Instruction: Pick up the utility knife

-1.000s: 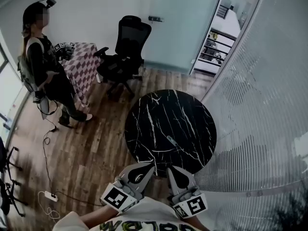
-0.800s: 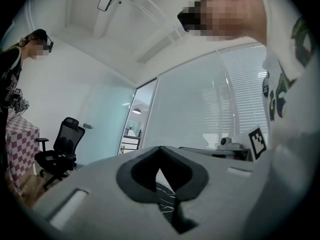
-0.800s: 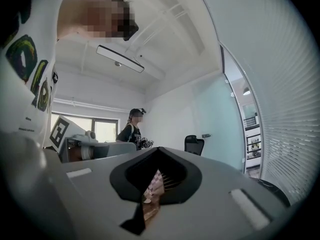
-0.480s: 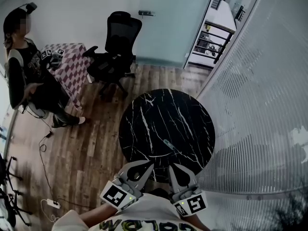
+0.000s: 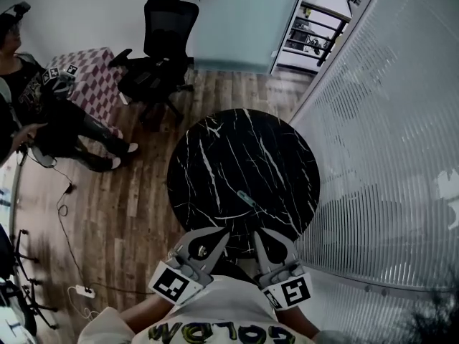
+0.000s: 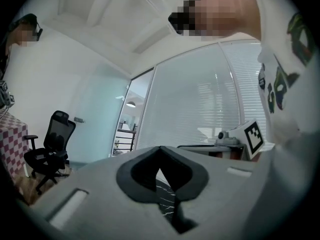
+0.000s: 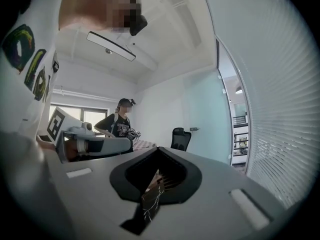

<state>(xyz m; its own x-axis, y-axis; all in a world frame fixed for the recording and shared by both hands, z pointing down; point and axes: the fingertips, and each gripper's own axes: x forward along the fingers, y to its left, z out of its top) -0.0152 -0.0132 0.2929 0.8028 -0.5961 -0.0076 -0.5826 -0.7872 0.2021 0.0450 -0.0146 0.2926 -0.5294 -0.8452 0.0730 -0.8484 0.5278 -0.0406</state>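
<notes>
Both tools are closed and empty: left tool [image 5: 215, 236] and right tool [image 5: 264, 236] sit level at the near rim of the round black marble table [image 5: 215, 149]. Utility knife [image 5: 247, 200] lies flat on the table's near part, just ahead of the right tool, untouched. Risk: the knife is slim and the marble looks slick, so closed tips nudging it could skid it off the edge.

Black marble table [image 5: 215, 156]; office chair [image 5: 168, 24] beyond; person [image 5: 29, 99] left.
</notes>
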